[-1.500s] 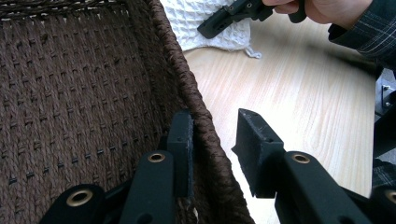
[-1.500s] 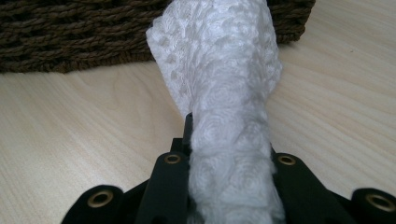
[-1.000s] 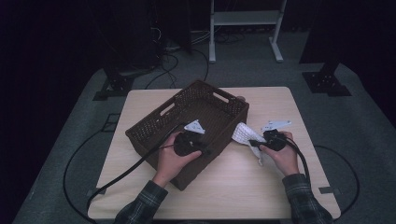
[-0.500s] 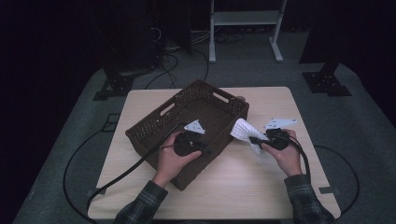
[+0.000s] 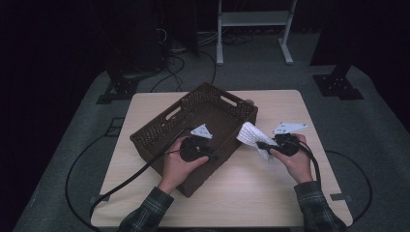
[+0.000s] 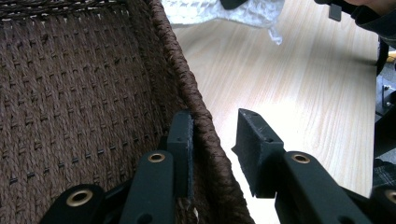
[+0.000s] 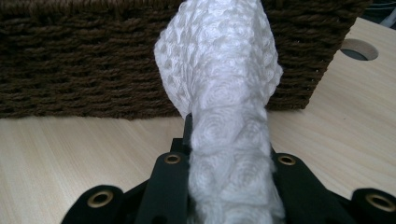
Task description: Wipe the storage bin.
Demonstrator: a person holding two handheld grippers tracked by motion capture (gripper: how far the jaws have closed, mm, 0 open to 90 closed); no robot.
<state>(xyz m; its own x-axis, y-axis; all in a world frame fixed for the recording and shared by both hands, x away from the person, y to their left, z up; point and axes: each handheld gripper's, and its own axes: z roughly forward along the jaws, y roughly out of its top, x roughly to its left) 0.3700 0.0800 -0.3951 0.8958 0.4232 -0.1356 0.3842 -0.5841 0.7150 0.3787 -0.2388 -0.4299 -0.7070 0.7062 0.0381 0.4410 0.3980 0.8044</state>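
A dark brown woven basket sits at an angle on the left half of the wooden table. My left gripper straddles the basket's near right wall, one jaw inside and one outside, closed on the braided rim. My right gripper is just right of the basket and shut on a white textured cloth. The cloth stands up bunched between the right gripper's jaws, directly in front of the basket's outer wall. The cloth's edge also shows in the left gripper view.
A round hole is in the tabletop behind the basket's right corner. Black cables trail from both grippers over the table's front and onto the grey floor. A white-legged stand and black stand bases sit beyond the table.
The right gripper has shifted the cloth very slightly up and toward the basket. The left gripper and the basket have stayed where they were.
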